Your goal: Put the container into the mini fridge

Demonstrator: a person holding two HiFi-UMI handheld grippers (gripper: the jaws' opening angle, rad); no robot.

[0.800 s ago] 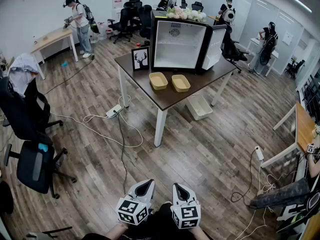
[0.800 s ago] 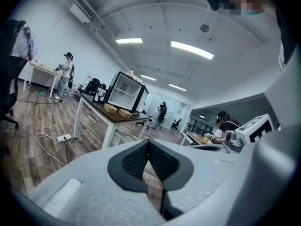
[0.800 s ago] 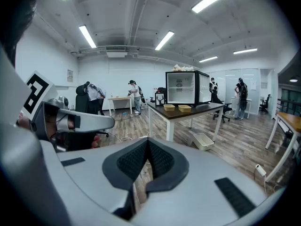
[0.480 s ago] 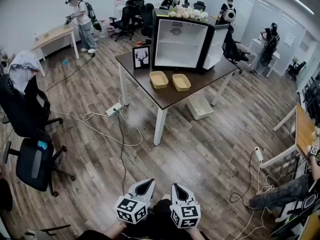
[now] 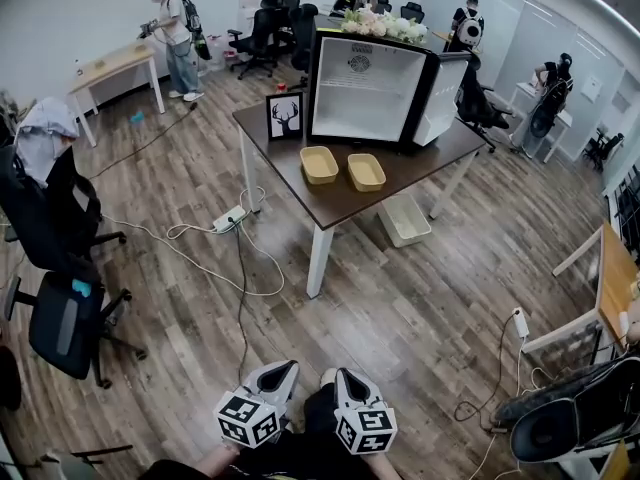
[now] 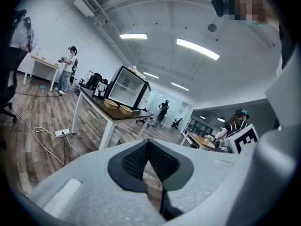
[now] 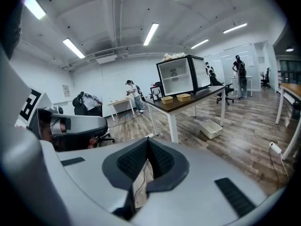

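Two shallow yellow containers sit side by side on a dark table, in front of a black mini fridge whose door stands open. Both grippers are far from the table, held low at the near edge of the head view. My left gripper and right gripper are side by side, each shut with nothing between its pads. The left gripper view shows the containers and the fridge at a distance. So does the right gripper view, with the containers and the fridge.
A framed deer picture stands left of the fridge. A white bin lies under the table, and a power strip with cables trails across the wood floor. Office chairs stand at left. Several people work at the back.
Both grippers have shifted a little left and lower in the head view, still shut. The head view has tilted slightly, and a dark object now fills the lower right corner.
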